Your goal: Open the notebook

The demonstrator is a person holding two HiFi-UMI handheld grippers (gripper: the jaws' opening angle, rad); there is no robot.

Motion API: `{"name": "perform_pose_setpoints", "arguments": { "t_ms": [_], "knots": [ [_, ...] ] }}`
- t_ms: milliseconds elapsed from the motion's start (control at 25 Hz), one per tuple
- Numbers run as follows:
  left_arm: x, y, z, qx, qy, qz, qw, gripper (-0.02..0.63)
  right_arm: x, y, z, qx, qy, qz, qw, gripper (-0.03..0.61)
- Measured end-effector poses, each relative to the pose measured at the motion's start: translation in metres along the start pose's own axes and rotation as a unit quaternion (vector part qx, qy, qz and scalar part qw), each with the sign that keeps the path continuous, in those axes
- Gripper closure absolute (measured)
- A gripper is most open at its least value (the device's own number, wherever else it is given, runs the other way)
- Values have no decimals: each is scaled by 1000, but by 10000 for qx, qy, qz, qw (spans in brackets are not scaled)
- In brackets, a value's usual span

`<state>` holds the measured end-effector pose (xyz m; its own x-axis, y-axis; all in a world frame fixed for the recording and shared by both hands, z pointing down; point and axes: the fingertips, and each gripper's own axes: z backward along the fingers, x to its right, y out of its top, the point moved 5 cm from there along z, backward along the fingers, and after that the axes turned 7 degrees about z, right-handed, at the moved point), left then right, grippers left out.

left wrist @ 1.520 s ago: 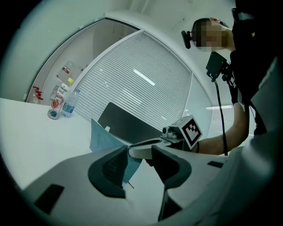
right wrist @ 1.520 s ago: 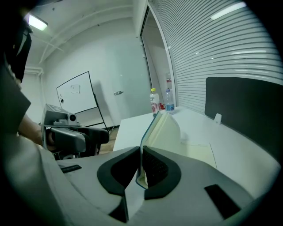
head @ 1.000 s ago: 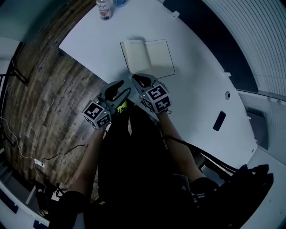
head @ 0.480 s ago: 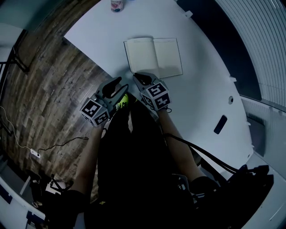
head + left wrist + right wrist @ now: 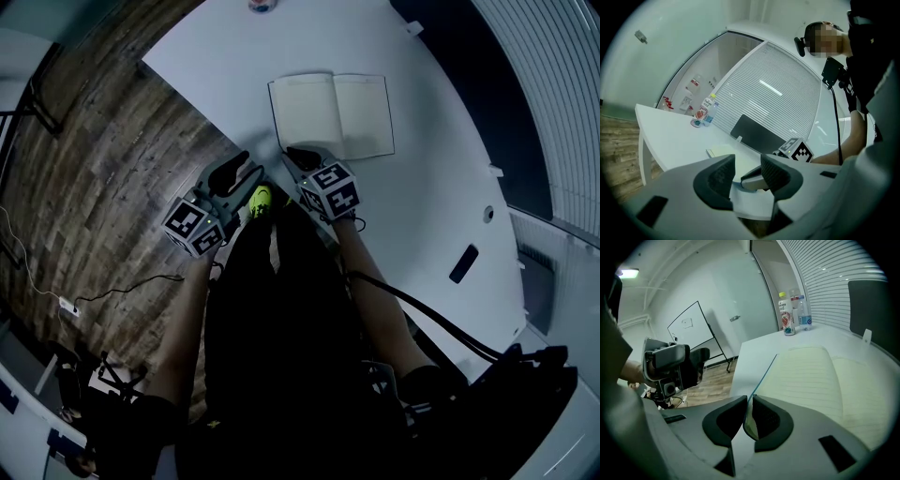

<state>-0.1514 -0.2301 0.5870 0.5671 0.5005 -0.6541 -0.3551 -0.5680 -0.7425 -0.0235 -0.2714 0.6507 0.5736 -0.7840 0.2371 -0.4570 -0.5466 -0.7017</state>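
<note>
Notebook [image 5: 333, 114] lying open, flat on white worktop [image 5: 422, 206]. Right gripper [image 5: 302, 157] sitting at notebook's near-left corner, jaws narrow, pinching left cover edge, just been easing apart slightly. Left gripper [image 5: 239, 173] hovering left of notebook, beyond worktop edge, jaws standing apart, holding nothing.

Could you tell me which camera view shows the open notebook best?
The head view: the notebook lies open on the white table, with both pages in sight. The right gripper view shows its lined pages close up, but only part of it. The left gripper view shows just a pale sliver of it.
</note>
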Motion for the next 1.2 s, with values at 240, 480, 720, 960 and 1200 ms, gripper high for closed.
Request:
{"name": "perform_pose_setpoints", "arguments": {
  "t_ms": [240,480,720,960,1200],
  "knots": [
    [-5,0,5,74,24,-18,10000,462,-5,-4,-8,-102,133,-63,9998,531],
    [-7,-1,9,71,46,11,10000,462,-5,-6,-11,-164,127,-86,9997,528],
    [-8,-2,10,59,47,65,10000,462,-7,-5,-11,-157,86,-107,9998,523],
    [-8,-4,4,61,-42,60,10000,462,-3,-7,-14,-103,32,-239,9997,529],
    [-8,0,-7,-16,-171,-23,9999,462,7,-15,-21,-112,35,-436,9990,565]
  ]
}}
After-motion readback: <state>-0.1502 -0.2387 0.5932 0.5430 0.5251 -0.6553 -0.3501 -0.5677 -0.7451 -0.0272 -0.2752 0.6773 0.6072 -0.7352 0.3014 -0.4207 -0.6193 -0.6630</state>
